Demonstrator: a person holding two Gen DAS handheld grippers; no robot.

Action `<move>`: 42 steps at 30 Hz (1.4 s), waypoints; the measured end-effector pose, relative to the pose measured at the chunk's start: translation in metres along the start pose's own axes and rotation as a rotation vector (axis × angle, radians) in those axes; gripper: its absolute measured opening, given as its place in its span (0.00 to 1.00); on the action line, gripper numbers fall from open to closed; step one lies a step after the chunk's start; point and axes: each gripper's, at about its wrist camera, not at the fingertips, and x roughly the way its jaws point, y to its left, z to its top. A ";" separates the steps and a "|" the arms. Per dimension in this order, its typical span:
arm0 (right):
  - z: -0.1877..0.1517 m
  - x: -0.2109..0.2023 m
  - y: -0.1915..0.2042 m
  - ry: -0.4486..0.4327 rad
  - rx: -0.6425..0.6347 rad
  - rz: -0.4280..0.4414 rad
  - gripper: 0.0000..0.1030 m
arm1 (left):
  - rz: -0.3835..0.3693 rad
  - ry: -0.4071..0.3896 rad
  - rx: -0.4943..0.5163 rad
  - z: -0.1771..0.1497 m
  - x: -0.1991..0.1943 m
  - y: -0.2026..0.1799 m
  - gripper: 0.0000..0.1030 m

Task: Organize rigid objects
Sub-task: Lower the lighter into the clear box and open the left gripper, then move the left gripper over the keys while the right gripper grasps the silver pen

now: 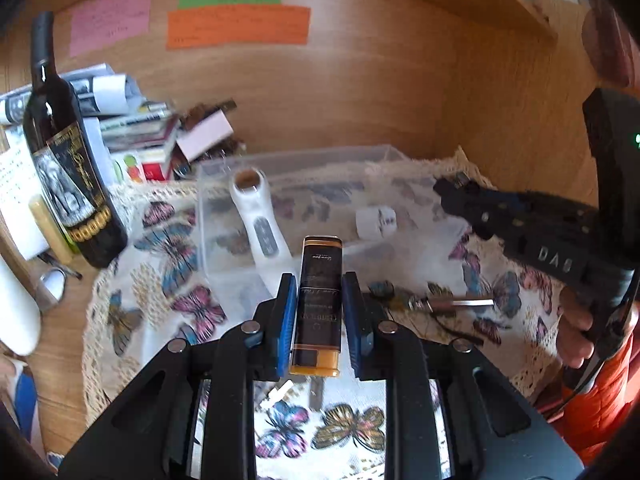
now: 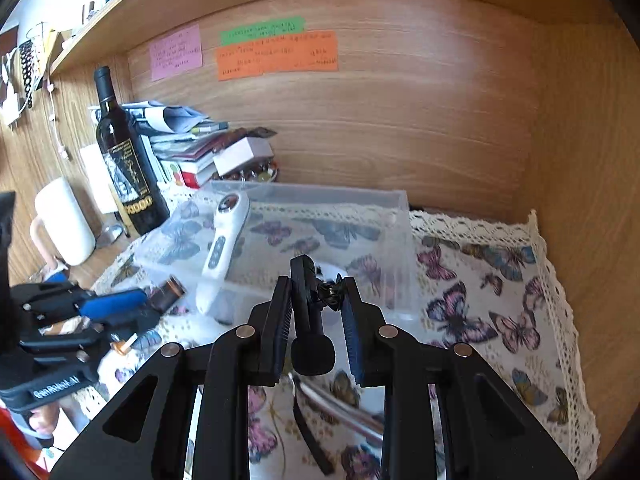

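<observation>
— What have your left tongs [image 1: 318, 312] got?
— You've clamped them on a brown-and-gold bottle [image 1: 319, 304], upright between the pads, off the bench.
— And the right tongs [image 2: 316, 320]?
— Nearly closed, pinching a black clip-like gadget [image 2: 310, 320]. Just beyond both sits the clear bin [image 2: 360, 200], a white handheld device [image 2: 222, 248] leaning inside.

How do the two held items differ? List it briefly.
The brown-and-gold tube in the left claw is flat-sided, glossy and printed; the black clip-like gadget in the right claw is matte, irregular, with a small spring. Both point forward, pinched between blue pads.
</observation>
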 end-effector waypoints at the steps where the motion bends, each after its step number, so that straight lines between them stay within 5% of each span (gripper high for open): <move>1: 0.002 0.003 0.001 0.001 -0.001 0.004 0.22 | 0.003 -0.008 -0.001 0.003 0.000 0.002 0.22; 17: 0.018 0.067 0.035 0.085 -0.065 0.075 0.21 | 0.027 0.027 -0.060 0.025 0.042 0.036 0.18; 21: 0.019 0.076 0.034 0.104 -0.054 0.074 0.21 | 0.017 0.034 -0.068 0.030 0.049 0.039 0.06; 30: 0.018 0.089 0.031 0.155 -0.027 0.085 0.21 | 0.026 0.047 -0.070 0.032 0.058 0.039 0.08; 42: 0.018 0.056 0.029 0.079 -0.036 0.059 0.45 | 0.062 0.033 -0.089 0.029 0.041 0.044 0.43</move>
